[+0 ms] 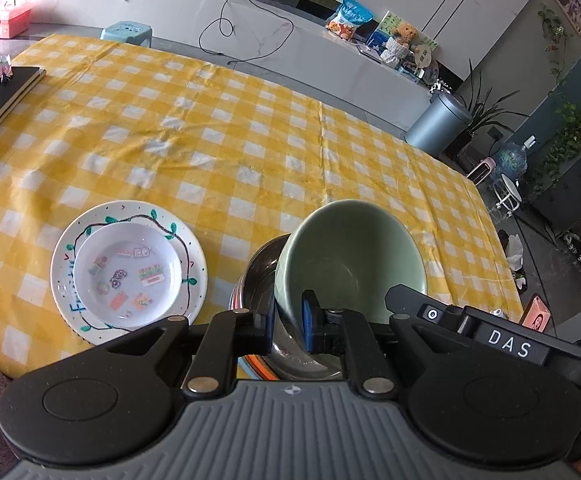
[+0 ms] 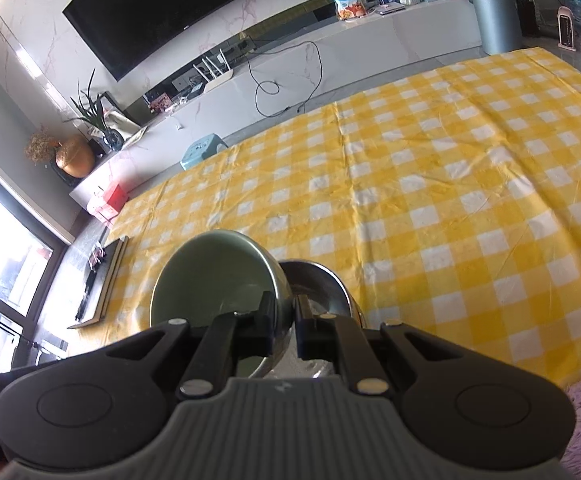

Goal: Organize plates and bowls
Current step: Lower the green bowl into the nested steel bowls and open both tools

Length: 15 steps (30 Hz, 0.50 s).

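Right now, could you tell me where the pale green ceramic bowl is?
The pale green ceramic bowl sits tilted over the steel bowl, right of the stacked plates, its rim pinched by both tongs.

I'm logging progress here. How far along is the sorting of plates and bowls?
Done: the small plate sits on the large plate. In hand: both the left tongs and right tongs pinch the green bowl by its rim, tilted over the steel bowl. Left: seating it inside.
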{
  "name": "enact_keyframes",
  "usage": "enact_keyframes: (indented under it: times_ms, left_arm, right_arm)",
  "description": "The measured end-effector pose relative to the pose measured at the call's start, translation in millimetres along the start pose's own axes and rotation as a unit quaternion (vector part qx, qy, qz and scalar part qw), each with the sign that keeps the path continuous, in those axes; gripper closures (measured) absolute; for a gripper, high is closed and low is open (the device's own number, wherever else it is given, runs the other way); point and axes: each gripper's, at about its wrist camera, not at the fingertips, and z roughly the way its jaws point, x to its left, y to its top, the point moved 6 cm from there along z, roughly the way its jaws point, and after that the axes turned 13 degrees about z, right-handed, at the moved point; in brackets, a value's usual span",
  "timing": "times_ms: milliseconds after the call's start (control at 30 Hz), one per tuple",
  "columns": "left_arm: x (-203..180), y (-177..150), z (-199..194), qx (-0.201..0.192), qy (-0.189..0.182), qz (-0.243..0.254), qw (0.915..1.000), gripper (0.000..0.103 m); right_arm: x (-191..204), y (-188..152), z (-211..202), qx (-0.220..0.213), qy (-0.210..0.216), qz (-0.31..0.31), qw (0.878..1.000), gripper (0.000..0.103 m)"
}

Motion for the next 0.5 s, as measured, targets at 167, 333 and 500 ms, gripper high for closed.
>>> enact_keyframes:
  times_ms: [167,333,500]
  left_arm:
    - [-2.2,-4.1,3.2,0.013,-0.006,0.005,0.9999,0.086]
    - [-3.6,-7.7,12.0,0.028,-0.008,0.006,0.9996,0.085]
    - [-5.5,-6.0,18.8,0.036,0.004,0.019,0.9992,0.084]
  right_arm:
    - [-3.5,-2.3,6.6,0.012,-0.009,-0.001,1.000,0.096]
    - [-12.4,-2.5,15.5,0.023,-0.023,0.008,0.999,0.097]
    - [-17.2,-5.9,28.1,0.036,-0.036,0.007,0.999,0.097]
